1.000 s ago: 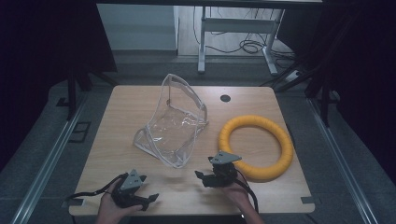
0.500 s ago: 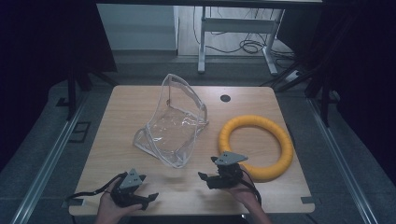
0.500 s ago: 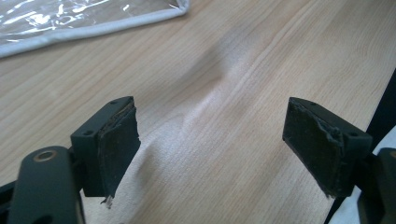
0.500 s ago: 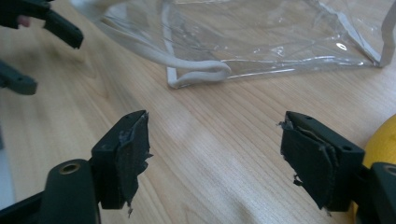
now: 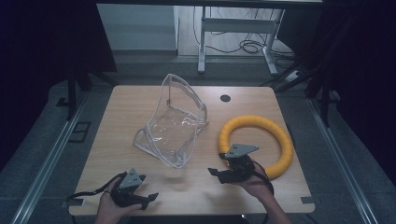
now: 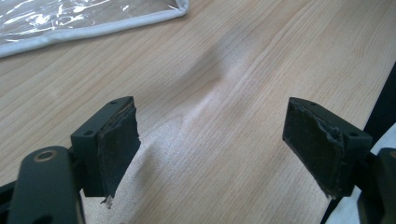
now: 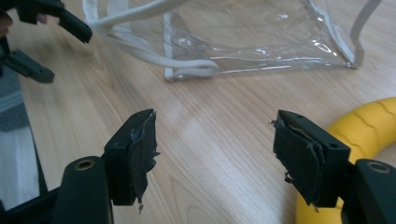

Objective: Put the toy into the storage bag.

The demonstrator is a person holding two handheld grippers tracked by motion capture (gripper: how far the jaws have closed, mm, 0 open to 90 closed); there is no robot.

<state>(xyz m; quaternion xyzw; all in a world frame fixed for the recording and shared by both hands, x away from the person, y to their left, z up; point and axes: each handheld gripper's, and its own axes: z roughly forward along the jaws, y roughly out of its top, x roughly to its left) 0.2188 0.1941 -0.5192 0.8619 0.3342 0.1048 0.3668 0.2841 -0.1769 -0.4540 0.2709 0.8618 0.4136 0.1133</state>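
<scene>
Both grippers hang with jaws spread and empty: the right gripper [image 5: 218, 173] has the yellow ring [image 5: 280, 140] just beside its right finger [image 7: 306, 161], the clear bag [image 5: 175, 126] ahead. Approaching squarely across the ring's tube should secure the grasp; the left gripper [image 5: 148, 198] waits short of the bag.

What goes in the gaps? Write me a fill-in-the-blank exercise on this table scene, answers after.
1. The foam ring on the table is coloured ____.
2. The clear bag has trim coloured ____.
3. The jaws of the right gripper stand ____, with nothing between them.
4. In the high view, the ring lies to the ____ of the bag.

Missing words: yellow; white; open; right
</scene>
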